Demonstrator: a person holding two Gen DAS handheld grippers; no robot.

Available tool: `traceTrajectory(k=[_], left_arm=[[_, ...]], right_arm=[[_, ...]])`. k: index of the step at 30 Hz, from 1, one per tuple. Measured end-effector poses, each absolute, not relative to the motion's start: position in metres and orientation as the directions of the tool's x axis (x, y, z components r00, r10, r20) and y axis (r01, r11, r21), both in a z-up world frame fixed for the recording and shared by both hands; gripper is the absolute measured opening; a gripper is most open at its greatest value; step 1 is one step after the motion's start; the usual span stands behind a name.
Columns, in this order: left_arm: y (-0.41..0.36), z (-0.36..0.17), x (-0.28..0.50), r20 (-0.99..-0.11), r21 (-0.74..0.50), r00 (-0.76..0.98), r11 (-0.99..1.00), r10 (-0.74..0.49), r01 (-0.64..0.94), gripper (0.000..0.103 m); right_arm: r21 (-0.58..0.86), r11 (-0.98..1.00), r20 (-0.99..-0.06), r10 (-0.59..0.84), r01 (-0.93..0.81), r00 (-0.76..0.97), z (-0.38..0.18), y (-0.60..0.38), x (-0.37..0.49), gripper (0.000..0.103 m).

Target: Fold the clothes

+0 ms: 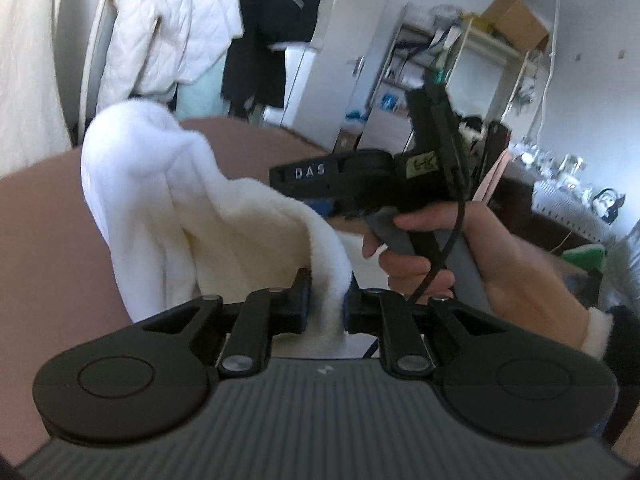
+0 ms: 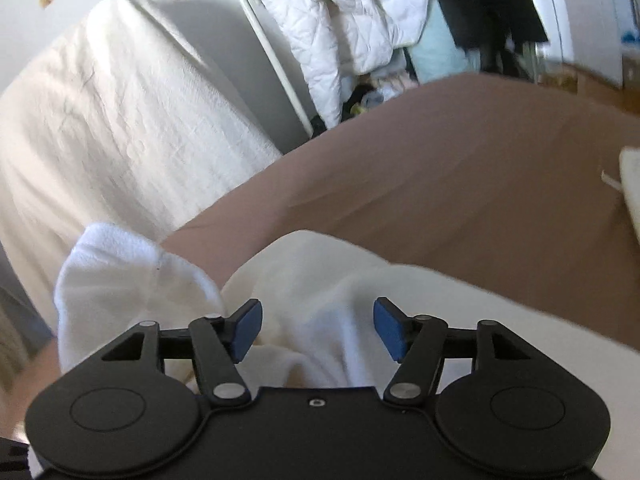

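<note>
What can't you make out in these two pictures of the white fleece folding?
- Right tool: open over the white fleece garment; its own body hides the cloth beneath, right wrist view.
- Left tool: shut on the fleece; which garment part it pinches is unclear, left wrist view.
- Cream object on the brown bed surface: cut off by the right edge.

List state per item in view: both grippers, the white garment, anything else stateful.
left gripper: shut on the white fleece garment, pinching an edge.
right gripper: open, jaws wide apart, fleece between them but not clamped.
white fleece garment: lifted, hanging bunched from the left gripper, unfolded.
brown bed surface: flat, smooth.
white quilted jacket: hanging in the background, untouched.
</note>
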State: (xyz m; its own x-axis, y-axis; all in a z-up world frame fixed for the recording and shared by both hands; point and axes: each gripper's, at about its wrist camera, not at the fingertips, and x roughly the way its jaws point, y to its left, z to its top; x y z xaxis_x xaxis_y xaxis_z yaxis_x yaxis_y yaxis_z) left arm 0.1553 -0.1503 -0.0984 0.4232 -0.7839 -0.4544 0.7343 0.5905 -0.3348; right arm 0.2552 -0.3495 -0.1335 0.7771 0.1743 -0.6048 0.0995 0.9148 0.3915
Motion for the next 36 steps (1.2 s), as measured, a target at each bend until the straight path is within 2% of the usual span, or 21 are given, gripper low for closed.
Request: traceTrajectory(k=[2,4,5,7,8,9,11,14,16,19,22,24,25,26,27,29,31,34,35,36], left_arm=[[-0.150,-0.102,0.155,-0.480,-0.339,0.429,0.613,-0.765,0.714,0.015],[-0.146,-0.104,0.161,-0.489,-0.361,0.439,0.632,-0.754,0.686,0.018],[-0.142,-0.104,0.162,-0.482,-0.375,0.447,0.638,-0.754,0.672,0.019],[-0.132,-0.102,0.165,-0.458,-0.389,0.501,0.672,-0.734,0.630,0.031],[-0.123,-0.100,0.167,-0.437,-0.399,0.547,0.699,-0.714,0.593,0.045],[-0.114,-0.099,0.170,-0.413,-0.415,0.592,0.722,-0.692,0.554,0.051],[-0.091,-0.099,0.176,-0.373,-0.484,0.656,0.741,-0.656,0.465,0.052],[-0.068,-0.107,0.185,-0.364,-0.557,0.715,0.755,-0.596,0.346,0.056],[-0.060,-0.117,0.193,-0.401,-0.571,0.737,0.778,-0.544,0.263,0.061],[-0.056,-0.135,0.203,-0.465,-0.568,0.741,0.806,-0.484,0.170,0.070],[-0.058,-0.154,0.218,-0.554,-0.559,0.709,0.826,-0.437,0.072,0.072],[-0.055,-0.164,0.224,-0.584,-0.558,0.688,0.829,-0.431,0.045,0.075],[-0.055,-0.168,0.228,-0.594,-0.561,0.680,0.827,-0.430,0.034,0.076],[-0.057,-0.172,0.231,-0.601,-0.566,0.673,0.824,-0.431,0.021,0.076],[-0.057,-0.174,0.233,-0.604,-0.573,0.668,0.819,-0.434,0.014,0.076],[-0.054,-0.177,0.232,-0.600,-0.588,0.665,0.809,-0.444,0.009,0.077],[-0.053,-0.179,0.231,-0.597,-0.591,0.666,0.807,-0.447,0.012,0.077],[-0.057,-0.182,0.236,-0.590,-0.581,0.673,0.813,-0.446,0.029,0.074],[-0.059,-0.182,0.237,-0.583,-0.579,0.674,0.814,-0.452,0.045,0.058],[-0.061,-0.182,0.238,-0.577,-0.577,0.676,0.815,-0.459,0.062,0.034]], right_arm=[[0.381,0.917,-0.621,0.162,0.114,0.767,-0.139,-0.351,0.258,0.069],[0.301,0.947,-0.678,0.127,0.115,0.724,-0.149,-0.345,0.259,0.068],[0.244,0.964,-0.709,0.104,0.104,0.698,-0.155,-0.339,0.261,0.063],[0.130,0.989,-0.762,0.052,0.075,0.645,-0.168,-0.327,0.265,0.047],[0.078,0.995,-0.784,0.025,0.058,0.621,-0.173,-0.322,0.267,0.038],[0.078,0.995,-0.783,0.027,0.055,0.621,-0.171,-0.319,0.266,0.034],[0.087,0.995,-0.789,0.044,0.042,0.613,-0.161,-0.319,0.264,0.026],[0.078,0.988,-0.806,0.142,-0.136,0.575,-0.149,-0.304,0.242,0.025],[0.068,0.955,-0.825,0.216,-0.288,0.522,-0.146,-0.292,0.224,0.025],[0.103,0.933,-0.818,0.277,-0.345,0.505,-0.141,-0.290,0.202,0.026],[0.139,0.933,-0.792,0.306,-0.333,0.528,-0.133,-0.297,0.193,0.029],[0.146,0.935,-0.744,0.319,-0.323,0.588,-0.116,-0.303,0.187,0.031],[0.148,0.937,-0.718,0.322,-0.317,0.617,-0.107,-0.306,0.185,0.039],[0.130,0.942,-0.698,0.308,-0.310,0.646,-0.099,-0.309,0.187,0.051],[0.112,0.947,-0.677,0.295,-0.301,0.675,-0.090,-0.313,0.190,0.057],[0.077,0.956,-0.631,0.266,-0.283,0.729,-0.073,-0.319,0.195,0.084],[0.038,0.965,-0.584,0.234,-0.261,0.778,-0.057,-0.325,0.201,0.092],[-0.081,0.962,-0.665,0.143,-0.261,0.733,-0.081,-0.331,0.254,0.092],[-0.042,0.964,-0.708,0.156,-0.261,0.689,-0.095,-0.337,0.268,0.092],[-0.003,0.966,-0.748,0.170,-0.259,0.642,-0.110,-0.343,0.283,0.092]])
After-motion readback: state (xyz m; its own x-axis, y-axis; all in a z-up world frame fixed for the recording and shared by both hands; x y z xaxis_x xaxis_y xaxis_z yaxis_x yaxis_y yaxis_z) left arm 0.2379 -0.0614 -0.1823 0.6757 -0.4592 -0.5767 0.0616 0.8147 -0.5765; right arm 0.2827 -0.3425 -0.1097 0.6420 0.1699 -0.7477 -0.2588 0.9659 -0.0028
